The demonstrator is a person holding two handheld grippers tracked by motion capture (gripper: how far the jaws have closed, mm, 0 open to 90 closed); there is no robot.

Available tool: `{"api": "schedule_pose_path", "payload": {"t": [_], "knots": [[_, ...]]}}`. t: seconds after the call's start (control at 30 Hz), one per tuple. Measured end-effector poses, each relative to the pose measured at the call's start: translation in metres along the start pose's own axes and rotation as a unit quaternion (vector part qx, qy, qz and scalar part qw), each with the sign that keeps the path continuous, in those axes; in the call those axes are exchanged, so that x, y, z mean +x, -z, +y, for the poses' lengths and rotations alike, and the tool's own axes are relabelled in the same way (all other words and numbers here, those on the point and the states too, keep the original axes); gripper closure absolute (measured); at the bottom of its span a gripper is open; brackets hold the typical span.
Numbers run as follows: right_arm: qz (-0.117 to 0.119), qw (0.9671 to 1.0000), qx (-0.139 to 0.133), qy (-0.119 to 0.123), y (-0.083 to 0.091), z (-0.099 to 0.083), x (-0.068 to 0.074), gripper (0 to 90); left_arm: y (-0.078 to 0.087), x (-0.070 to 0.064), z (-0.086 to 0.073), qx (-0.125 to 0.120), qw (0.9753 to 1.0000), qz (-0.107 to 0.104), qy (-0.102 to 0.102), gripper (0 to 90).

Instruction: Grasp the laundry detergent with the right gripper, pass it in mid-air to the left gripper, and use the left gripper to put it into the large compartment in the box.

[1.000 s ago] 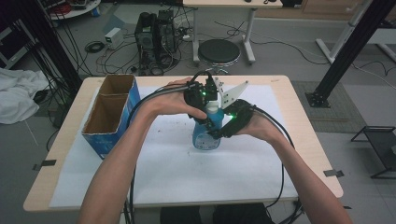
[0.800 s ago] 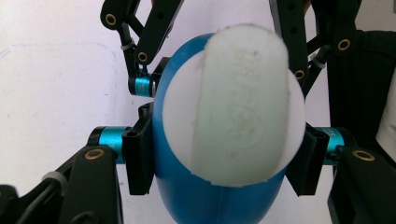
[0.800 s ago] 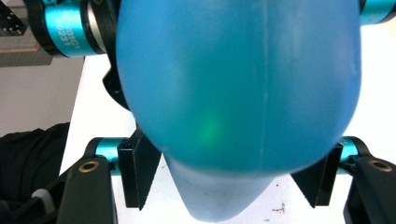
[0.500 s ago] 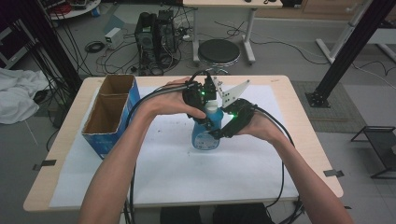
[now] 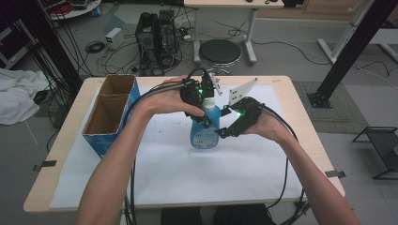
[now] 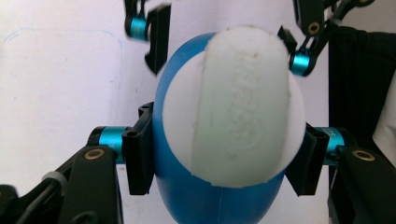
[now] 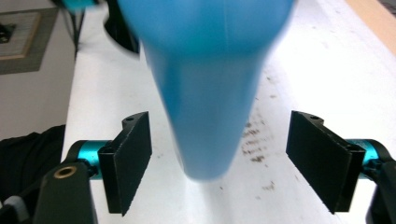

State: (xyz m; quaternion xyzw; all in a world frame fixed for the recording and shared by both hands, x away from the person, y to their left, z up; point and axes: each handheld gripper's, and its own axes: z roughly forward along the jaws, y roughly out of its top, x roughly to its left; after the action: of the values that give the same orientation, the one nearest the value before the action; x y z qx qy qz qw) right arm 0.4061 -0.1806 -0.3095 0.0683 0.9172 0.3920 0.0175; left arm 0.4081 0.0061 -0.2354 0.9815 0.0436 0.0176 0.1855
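White paper [image 5: 244, 173] covers the wooden worktop [image 5: 300, 93], and a blue bottle [image 5: 205, 129] stands upright near its middle. From above, the left tongs [image 5: 202, 105] clasp the bottle's upper part, just under the white cap [image 5: 209, 101]; the right tongs [image 5: 224, 129] sit beside its body. The left gripper view looks straight down onto the oval, embossed cap [image 6: 243, 116], both pads pressed against the blue shoulder. The right gripper view shows those jaws spread wide, the blurred, tapering blue body [image 7: 205, 93] between them untouched. A blue cardboard box [image 5: 110, 115] stands well apart at the left.
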Motion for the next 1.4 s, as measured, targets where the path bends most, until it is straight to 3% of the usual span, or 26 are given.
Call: {"api": "schedule_pose_path", "payload": {"t": [0.03,0.17,0.23,0.3,0.33,0.37,0.4,0.43,0.47,0.57,0.6,0.63,0.67,0.7,0.83,0.87,0.9,0.97,1.0,1.07,1.1,1.13,1.2,1.23,1.27,1.4], "knots": [[-0.017,0.9998,0.002,-0.014,0.005,-0.002,0.001,12.2,0.003,0.0,-0.001,0.001,1.0,0.003,0.008,37.8],[-0.04,0.9987,0.01,-0.03,0.016,-0.005,0.004,12.1,0.017,0.004,-0.006,0.006,0.9993,0.021,0.031,37.8],[-0.035,0.998,0.019,-0.049,0.023,-0.007,0.006,12.1,0.026,0.005,-0.009,0.012,0.9985,0.028,0.045,37.8],[-0.066,0.9959,0.034,-0.052,0.034,-0.013,0.004,12.1,0.042,0.008,-0.015,0.021,0.9968,0.041,0.065,37.8],[-0.066,0.9959,0.034,-0.052,0.034,-0.013,0.004,12.1,0.042,0.008,-0.015,0.021,0.9968,0.041,0.065,37.8],[-0.085,0.9924,0.063,-0.063,0.04,-0.018,0.004,12.2,0.047,0.009,-0.017,0.023,0.9959,0.044,0.075,37.8],[-0.093,0.9906,0.071,-0.071,0.043,-0.021,0.003,12.2,0.059,0.011,-0.022,0.027,0.9941,0.051,0.092,37.8],[-0.101,0.9895,0.075,-0.071,0.045,-0.024,0.001,12.1,0.059,0.011,-0.022,0.027,0.9941,0.051,0.092,37.8],[-0.101,0.9895,0.075,-0.071,0.045,-0.024,0.001,12.1,0.064,0.011,-0.025,0.021,0.9922,0.056,0.11,37.8],[-0.102,0.9857,0.091,-0.098,0.051,-0.034,0.0,12.1,0.086,0.015,-0.033,0.036,0.9891,0.071,0.124,37.8],[-0.111,0.985,0.098,-0.089,0.052,-0.037,-0.001,12.1,0.094,0.016,-0.036,0.037,0.9873,0.077,0.134,37.9],[-0.124,0.9813,0.112,-0.095,0.054,-0.042,-0.002,12.2,0.099,0.017,-0.039,0.029,0.9842,0.084,0.153,37.8],[-0.124,0.9813,0.112,-0.095,0.054,-0.042,-0.002,12.2,0.107,0.018,-0.042,0.032,0.9824,0.087,0.162,37.8],[-0.131,0.9787,0.121,-0.101,0.056,-0.046,-0.003,12.1,0.114,0.019,-0.045,0.033,0.9804,0.091,0.172,37.8],[-0.135,0.9774,0.123,-0.107,0.058,-0.05,-0.003,12.2,0.144,0.026,-0.061,0.037,0.9736,0.104,0.199,37.9],[-0.135,0.9765,0.123,-0.115,0.059,-0.053,-0.002,12.2,0.15,0.026,-0.066,0.028,0.9693,0.11,0.218,37.9],[-0.135,0.9765,0.123,-0.115,0.059,-0.053,-0.002,12.2,0.158,0.028,-0.071,0.041,0.9692,0.114,0.215,37.9],[-0.137,0.9762,0.123,-0.114,0.059,-0.054,-0.002,12.1,0.166,0.029,-0.082,0.029,0.9598,0.12,0.252,37.9],[-0.139,0.9775,0.123,-0.101,0.059,-0.056,-0.004,12.1,0.172,0.031,-0.088,0.031,0.9555,0.125,0.265,37.9],[-0.14,0.9767,0.126,-0.103,0.059,-0.057,-0.003,12.1,0.18,0.033,-0.099,0.03,0.9473,0.139,0.287,37.9],[-0.139,0.9763,0.128,-0.105,0.06,-0.058,-0.003,12.2,0.183,0.034,-0.104,0.027,0.9409,0.144,0.305,37.9],[-0.139,0.9763,0.128,-0.105,0.06,-0.058,-0.003,12.2,0.187,0.035,-0.111,0.033,0.9367,0.149,0.315,37.9],[-0.141,0.9755,0.129,-0.109,0.059,-0.06,-0.003,12.2,0.191,0.035,-0.122,0.029,0.9244,0.158,0.346,37.9],[-0.139,0.9757,0.132,-0.106,0.059,-0.061,-0.004,12.1,0.196,0.037,-0.134,0.029,0.9156,0.163,0.367,37.9],[-0.141,0.9756,0.131,-0.106,0.059,-0.061,-0.004,12.1,0.196,0.037,-0.134,0.029,0.9156,0.163,0.367,37.9],[-0.143,0.975,0.133,-0.106,0.058,-0.062,-0.004,12.2,0.202,0.038,-0.153,0.034,0.9017,0.172,0.395,37.9]]}}
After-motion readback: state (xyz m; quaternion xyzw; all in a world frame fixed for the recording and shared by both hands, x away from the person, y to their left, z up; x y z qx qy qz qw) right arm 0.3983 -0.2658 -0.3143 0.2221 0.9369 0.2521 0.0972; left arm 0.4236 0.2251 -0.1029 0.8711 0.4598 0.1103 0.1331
